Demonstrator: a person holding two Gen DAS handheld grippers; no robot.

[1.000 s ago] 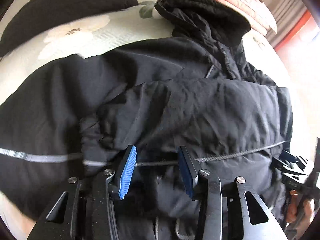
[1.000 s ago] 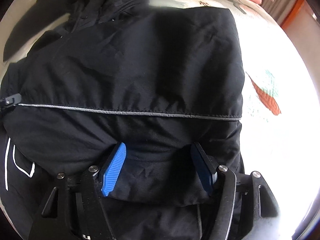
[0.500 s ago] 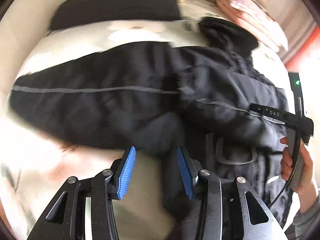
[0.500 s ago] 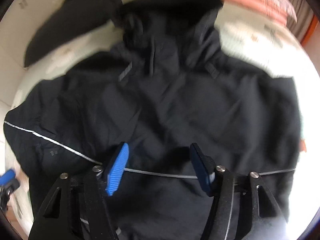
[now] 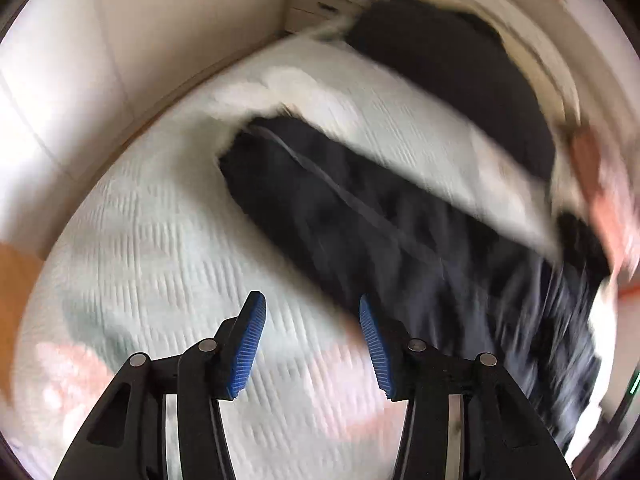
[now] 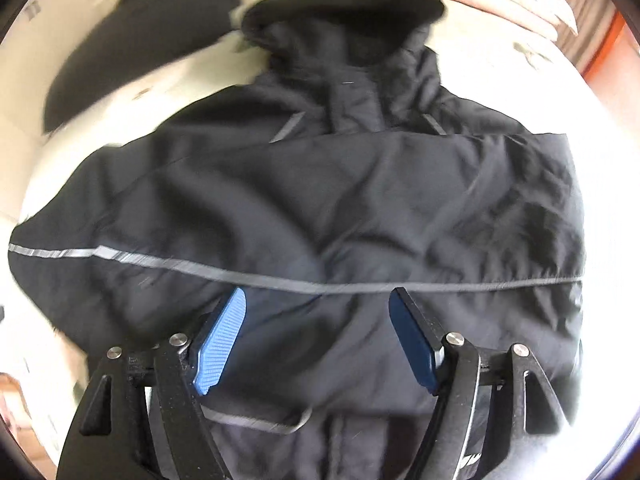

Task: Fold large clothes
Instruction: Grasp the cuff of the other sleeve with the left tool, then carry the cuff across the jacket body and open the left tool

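Jacket, black with a grey reflective stripe, lies spread across the quilted bed, filling the right wrist frame; one sleeve crosses the centre of the left view. Since a second ago we find the left gripper swung off the body toward the sleeve, jaws apart and empty; right gripper likewise apart, no longer pinching the hem. We judge one fold released, the sleeve next. No writing legible now

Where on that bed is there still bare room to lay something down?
The widest bare patch is the white quilt between the wall and the jacket sleeve, reaching to the open left gripper. A narrower strip lies between the sleeve and the second dark garment. Under the open right gripper it is crowded: the black jacket covers nearly everything.
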